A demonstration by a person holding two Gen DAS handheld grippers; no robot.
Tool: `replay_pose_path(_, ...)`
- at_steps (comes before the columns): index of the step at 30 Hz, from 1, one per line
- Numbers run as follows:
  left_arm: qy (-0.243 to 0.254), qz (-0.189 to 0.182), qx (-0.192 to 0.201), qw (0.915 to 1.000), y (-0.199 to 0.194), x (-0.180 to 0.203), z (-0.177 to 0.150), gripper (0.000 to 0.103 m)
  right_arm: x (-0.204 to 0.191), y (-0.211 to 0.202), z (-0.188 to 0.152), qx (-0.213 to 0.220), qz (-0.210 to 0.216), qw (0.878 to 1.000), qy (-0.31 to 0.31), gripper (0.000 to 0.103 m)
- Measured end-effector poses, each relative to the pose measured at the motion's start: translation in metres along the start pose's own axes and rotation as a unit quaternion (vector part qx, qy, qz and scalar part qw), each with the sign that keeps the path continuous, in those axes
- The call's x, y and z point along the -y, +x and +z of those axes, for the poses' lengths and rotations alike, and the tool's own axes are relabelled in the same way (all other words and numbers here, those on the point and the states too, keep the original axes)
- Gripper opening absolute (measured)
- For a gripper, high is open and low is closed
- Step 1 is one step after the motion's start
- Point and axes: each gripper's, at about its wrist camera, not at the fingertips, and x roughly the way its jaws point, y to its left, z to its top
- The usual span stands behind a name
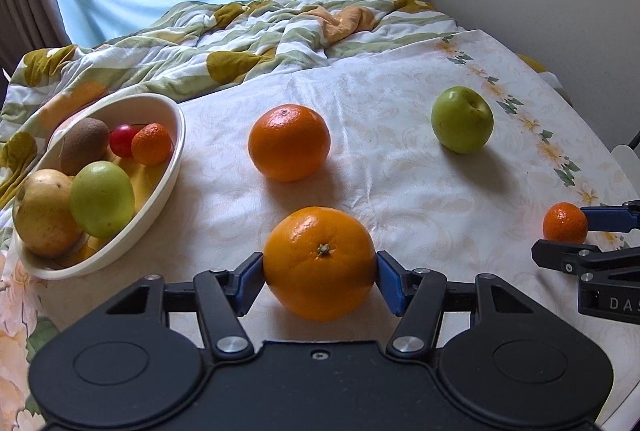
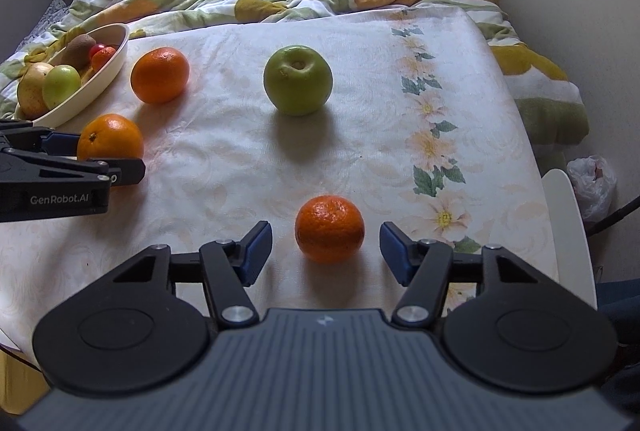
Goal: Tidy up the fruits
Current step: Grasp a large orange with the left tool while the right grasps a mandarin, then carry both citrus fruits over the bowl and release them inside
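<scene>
My left gripper is shut on a large orange, both blue pads touching its sides; the orange rests on the cloth. It also shows in the right wrist view. My right gripper is open around a small mandarin, with gaps on both sides. A second large orange and a green apple lie on the cloth further away. A cream bowl at the left holds a pear, a green apple, a kiwi, a small red fruit and a mandarin.
The table is covered by a floral cloth. A rumpled quilt lies behind it, below the window curtains. A white chair edge and a plastic bag are at the right.
</scene>
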Motion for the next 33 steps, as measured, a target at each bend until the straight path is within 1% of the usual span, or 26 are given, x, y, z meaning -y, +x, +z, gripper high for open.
replay_pose_path(2, -0.006, -0.002, -0.001, 1.0000, -0.002, -0.002, -0.002, 0.064, -0.001, 0.001, 0.000, 0.001, -0.002, 1.000, 0.002, 0.073)
replay_pose_path(4, -0.008, -0.002, -0.001, 1.0000, -0.003, -0.002, -0.004, 0.064, -0.002, 0.001, 0.000, 0.000, -0.003, 1.000, 0.006, 0.068)
replay_pose_path(6, -0.009, -0.003, -0.001, 1.0000, -0.004, -0.003, -0.005, 0.063, -0.003, 0.002, 0.000, -0.003, -0.006, 1.000, 0.007, 0.052)
replay_pose_path(11, -0.015, -0.001, 0.002, 0.9999, -0.009, -0.004, -0.008, 0.063, -0.004, 0.001, 0.001, -0.006, -0.006, 1.000, 0.007, 0.052)
replay_pose_path(18, -0.032, 0.006, 0.019, 0.9993, -0.028, -0.006, -0.009, 0.063, -0.007, -0.008, 0.005, 0.002, 0.001, 1.000, 0.002, 0.052)
replay_pose_path(26, -0.057, 0.023, 0.042, 0.9972, -0.065, -0.010, -0.009, 0.063, -0.011, -0.028, 0.011, 0.015, 0.014, 1.000, -0.008, 0.052)
replay_pose_path(33, -0.082, 0.040, 0.071, 0.9933, -0.104, -0.014, -0.011, 0.063, -0.015, -0.053, 0.020, 0.032, 0.032, 0.999, -0.024, 0.052)
